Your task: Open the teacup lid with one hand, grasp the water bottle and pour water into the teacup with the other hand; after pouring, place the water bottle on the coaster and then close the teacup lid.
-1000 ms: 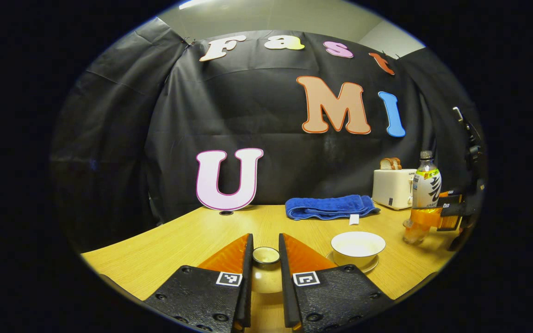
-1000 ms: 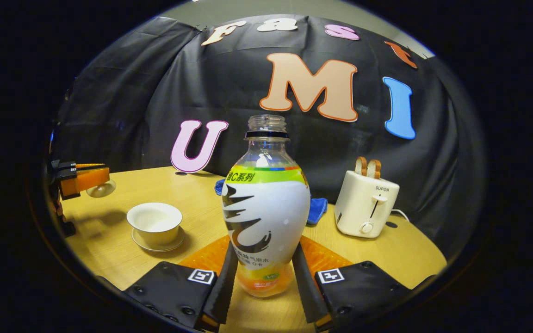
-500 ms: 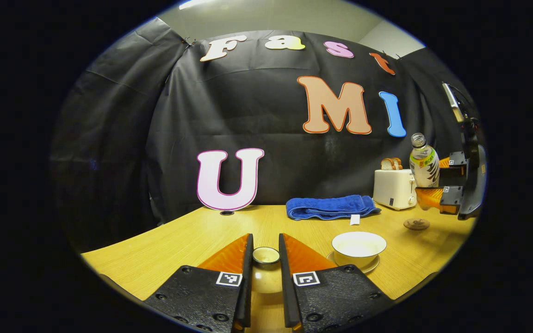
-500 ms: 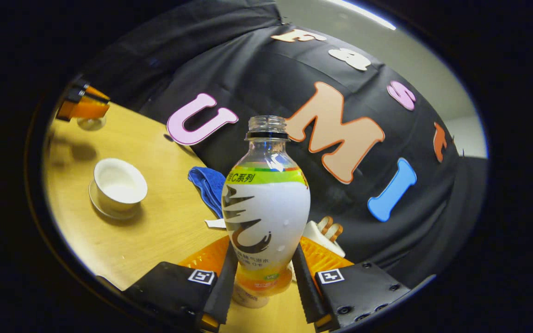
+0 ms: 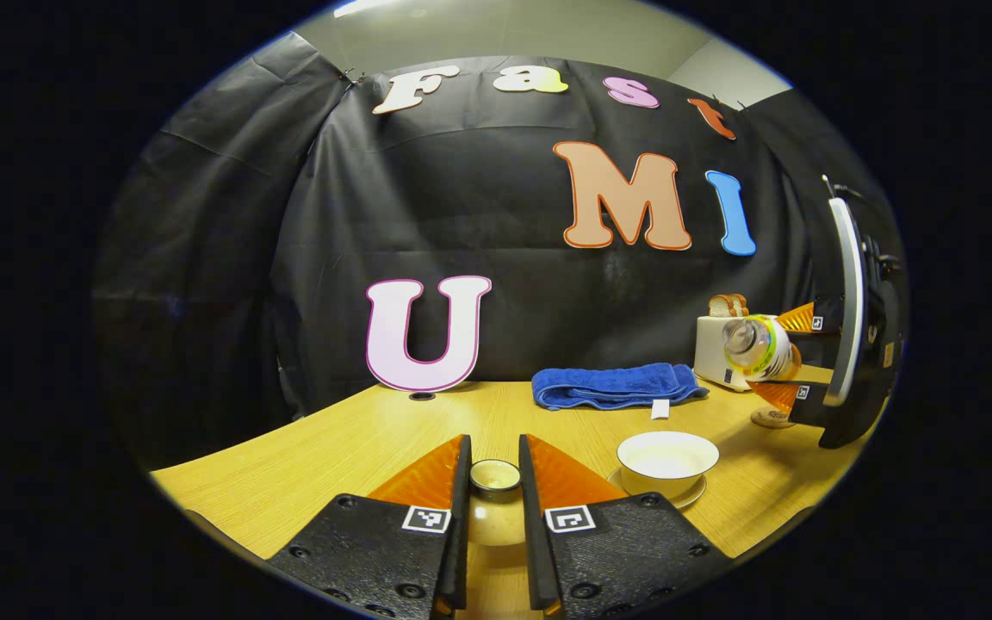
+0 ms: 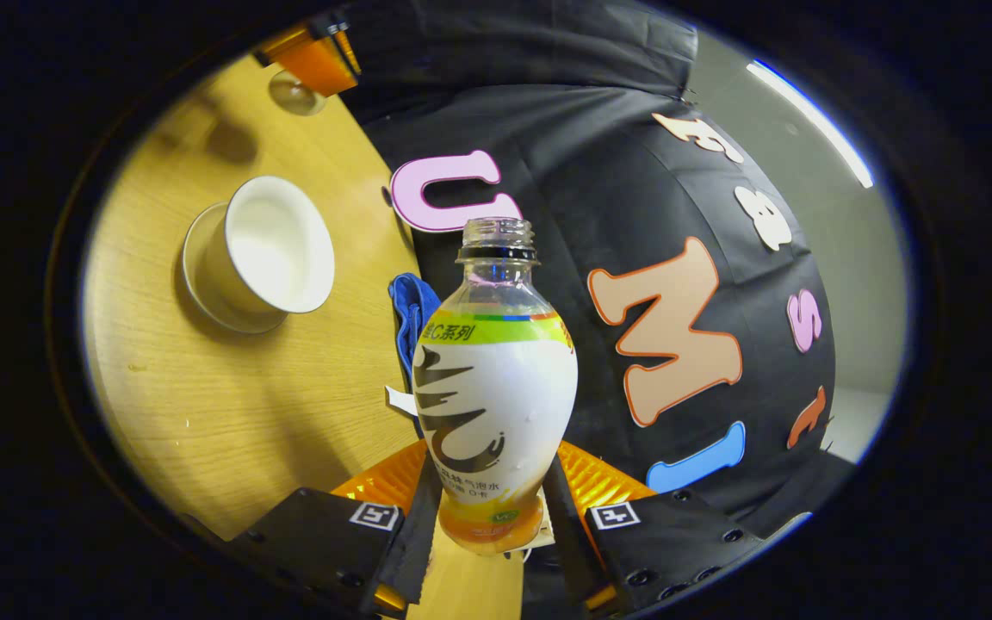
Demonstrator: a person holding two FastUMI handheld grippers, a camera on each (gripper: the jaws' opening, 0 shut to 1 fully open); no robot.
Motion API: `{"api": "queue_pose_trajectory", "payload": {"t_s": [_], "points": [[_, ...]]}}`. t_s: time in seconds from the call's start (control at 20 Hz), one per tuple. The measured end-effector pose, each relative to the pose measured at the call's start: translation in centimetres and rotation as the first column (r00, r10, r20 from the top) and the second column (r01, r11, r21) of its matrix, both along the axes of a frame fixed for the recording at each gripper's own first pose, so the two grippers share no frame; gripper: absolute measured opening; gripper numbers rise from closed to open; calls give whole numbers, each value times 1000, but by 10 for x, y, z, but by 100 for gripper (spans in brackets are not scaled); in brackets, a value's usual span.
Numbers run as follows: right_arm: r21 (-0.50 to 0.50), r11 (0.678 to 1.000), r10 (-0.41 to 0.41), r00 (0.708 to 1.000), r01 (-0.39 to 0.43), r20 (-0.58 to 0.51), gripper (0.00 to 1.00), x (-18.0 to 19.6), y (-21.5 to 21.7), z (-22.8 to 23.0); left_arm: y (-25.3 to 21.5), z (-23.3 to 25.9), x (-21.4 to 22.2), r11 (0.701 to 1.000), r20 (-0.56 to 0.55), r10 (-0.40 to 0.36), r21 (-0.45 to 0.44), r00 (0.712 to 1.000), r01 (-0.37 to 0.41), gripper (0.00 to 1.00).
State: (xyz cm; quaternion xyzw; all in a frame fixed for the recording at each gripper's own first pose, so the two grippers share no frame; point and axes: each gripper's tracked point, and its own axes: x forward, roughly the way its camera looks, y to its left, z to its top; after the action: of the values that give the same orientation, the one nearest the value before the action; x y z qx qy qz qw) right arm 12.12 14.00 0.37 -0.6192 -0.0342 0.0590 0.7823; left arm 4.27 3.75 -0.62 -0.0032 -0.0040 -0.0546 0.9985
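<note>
My left gripper (image 5: 493, 452) is shut on the pale teacup lid (image 5: 494, 476), held just above the wooden table (image 5: 358, 448). The open white teacup (image 5: 666, 455) stands on its saucer (image 5: 698, 493) to the right of the lid. At the far right my right gripper (image 5: 787, 358) holds the uncapped water bottle (image 5: 756, 346) in the air, tipped almost level, with its mouth over the table short of the cup. In the right gripper view my right gripper (image 6: 489, 472) is shut on the bottle (image 6: 496, 387), and the teacup (image 6: 272, 245) lies up and to the left. The small round coaster (image 5: 773, 418) sits bare under the bottle.
A folded blue towel (image 5: 615, 385) lies at the back of the table. A white toaster (image 5: 720, 351) with bread stands behind the bottle. In the right gripper view my left gripper (image 6: 315, 53) with the lid (image 6: 294, 99) is at the top left.
My right gripper has lifted the bottle off the coaster and tipped it over towards the teacup. My left gripper and the lid have stayed still.
</note>
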Motion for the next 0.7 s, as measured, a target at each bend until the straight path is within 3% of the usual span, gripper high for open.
{"api": "queue_pose_trajectory", "payload": {"t_s": [0.15, 0.35, 0.7], "points": [[-100, 995, 15, 1000, -17, -15, 64, 0, 7, -17, 0, 0, 1, 1000, 0, 0, -1, 1000, 0, 25], [-241, 970, 45, 998, -33, 48, 65, 3, 14, -13, 0, 0, 0, 1000, 0, 0, -1, 1000, 0, 25], [-382, 924, 80, 992, -38, 95, 66, 4, 15, -12, 1, -1, 1, 1000, 0, -1, -1, 1000, 1, 25]]}}
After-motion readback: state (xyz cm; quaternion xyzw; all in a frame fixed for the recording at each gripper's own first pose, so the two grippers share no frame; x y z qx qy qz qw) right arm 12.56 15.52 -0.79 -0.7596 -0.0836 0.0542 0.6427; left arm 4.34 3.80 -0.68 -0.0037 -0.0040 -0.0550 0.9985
